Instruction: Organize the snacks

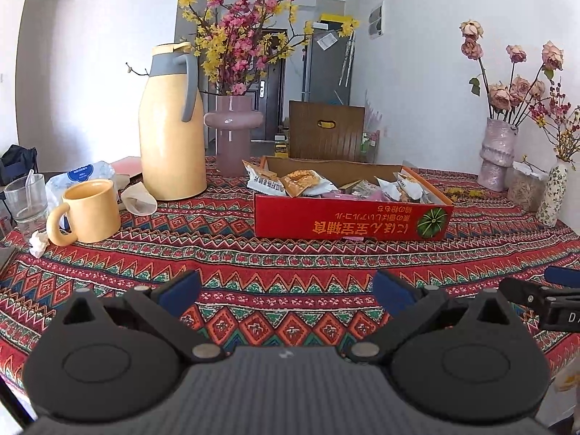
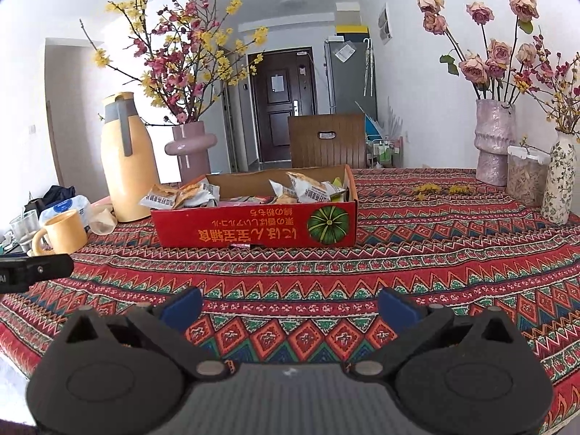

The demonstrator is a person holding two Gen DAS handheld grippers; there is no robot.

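1. Blue-padded fingers of the left hand-held gripper (image 1: 286, 291) spread wide apart over the patterned tablecloth (image 1: 290, 264), with nothing between them.
2. Equally parted, the right hand-held gripper (image 2: 290, 306) hovers empty above the same cloth; from the left wrist view its black body and a blue pad show at the right edge (image 1: 543, 297).
3. Farther back on the tabletop sits a red cardboard box (image 1: 353, 217) with a green pumpkin printed on its front wall and its lettering upside down — an open tray.
4. Snack packets (image 1: 301, 181) lie heaped inside the box; some white and orange wrappers poke over the left wall, others pile at the right end (image 2: 308, 190).
5. Left of the box stands a tall yellow thermos jug (image 1: 170, 123) with a grey handle, and nearer the left edge a yellow mug (image 1: 90, 210), well apart from the box.
6. Just behind the jug, a mauve vase (image 1: 232, 130) holds pink and yellow blossom branches.
7. At the far right — well away from the box — a pale pink vase of dried roses (image 2: 494, 141), a clear lidded jar (image 2: 525, 177) and a floral bottle vase (image 2: 560, 185) stand close together.
8. A wooden chair back (image 2: 328, 141) rises behind the box.
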